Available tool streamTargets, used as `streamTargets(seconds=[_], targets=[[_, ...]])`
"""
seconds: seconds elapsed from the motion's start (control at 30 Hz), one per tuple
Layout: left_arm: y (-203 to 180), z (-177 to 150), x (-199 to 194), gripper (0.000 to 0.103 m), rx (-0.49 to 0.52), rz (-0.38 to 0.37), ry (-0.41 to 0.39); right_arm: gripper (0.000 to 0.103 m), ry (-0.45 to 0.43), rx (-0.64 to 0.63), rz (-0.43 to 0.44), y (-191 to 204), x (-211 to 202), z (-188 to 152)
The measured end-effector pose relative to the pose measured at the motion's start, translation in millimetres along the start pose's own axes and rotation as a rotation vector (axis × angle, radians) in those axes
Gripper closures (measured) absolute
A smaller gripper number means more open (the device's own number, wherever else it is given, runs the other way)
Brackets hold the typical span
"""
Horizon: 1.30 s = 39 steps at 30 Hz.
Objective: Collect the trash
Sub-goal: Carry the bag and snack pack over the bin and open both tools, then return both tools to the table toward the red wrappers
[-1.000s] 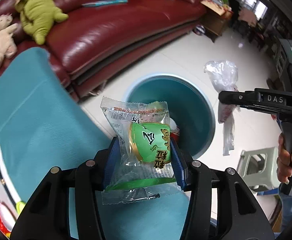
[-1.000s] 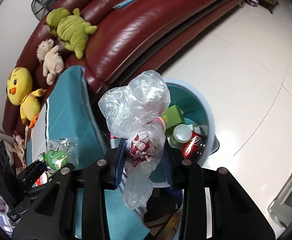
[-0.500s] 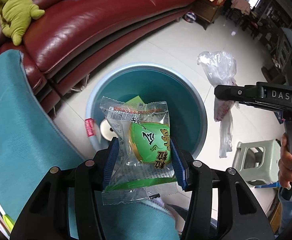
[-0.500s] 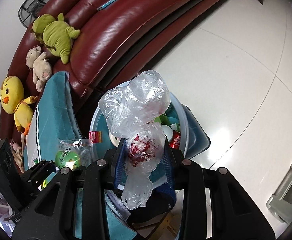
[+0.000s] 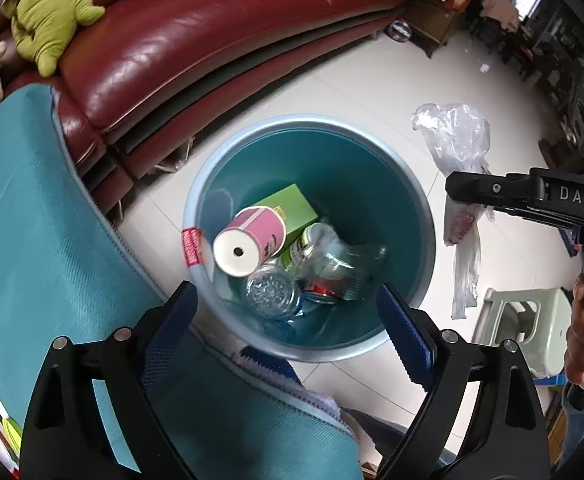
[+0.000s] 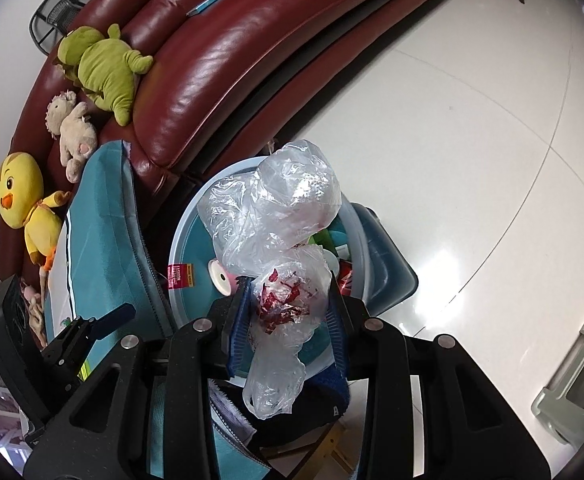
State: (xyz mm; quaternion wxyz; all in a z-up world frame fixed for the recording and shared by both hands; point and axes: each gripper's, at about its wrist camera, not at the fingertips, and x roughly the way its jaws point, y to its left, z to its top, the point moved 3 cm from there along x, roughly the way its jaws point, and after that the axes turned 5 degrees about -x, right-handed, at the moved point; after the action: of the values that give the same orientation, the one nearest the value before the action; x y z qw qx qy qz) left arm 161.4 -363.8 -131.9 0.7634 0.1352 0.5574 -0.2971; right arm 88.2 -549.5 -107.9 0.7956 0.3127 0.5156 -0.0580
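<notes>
The left gripper (image 5: 288,312) is opening and now holds nothing; the green snack pack it held has gone, likely into the bin (image 5: 424,216). The right gripper (image 6: 288,308) squeezes a plastic bag (image 6: 288,216) above the bin. Inside lie a pink cup (image 5: 252,240), green box (image 5: 292,204) and bottles.

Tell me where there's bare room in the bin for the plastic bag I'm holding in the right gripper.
The trash bin is bare along its far and right inner wall. The near-left bottom is crowded: pink cup, green box, bottles. The right gripper grips the plastic bag.
</notes>
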Motion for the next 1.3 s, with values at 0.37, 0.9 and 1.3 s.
streamTargets(seconds=[0.37, 0.9, 1.3], targets=[[20.4, -17.3, -17.3, 0.011, -0.042, -0.007, -0.019, 0.065, 0.029, -0.051, -0.012, 22.3, 12.5, 0.8], [51.8, -36.4, -47.2, 0.009, -0.104, -0.026, -0.069, 0.025, 0.002, -0.149, -0.143, 60.0, 5.0, -9.1], [75.7, -62.9, -90.8, 0.007, -0.144, -0.024, -0.148, 0.022, -0.025, -0.229, -0.163, 108.2, -14.2, -31.5]])
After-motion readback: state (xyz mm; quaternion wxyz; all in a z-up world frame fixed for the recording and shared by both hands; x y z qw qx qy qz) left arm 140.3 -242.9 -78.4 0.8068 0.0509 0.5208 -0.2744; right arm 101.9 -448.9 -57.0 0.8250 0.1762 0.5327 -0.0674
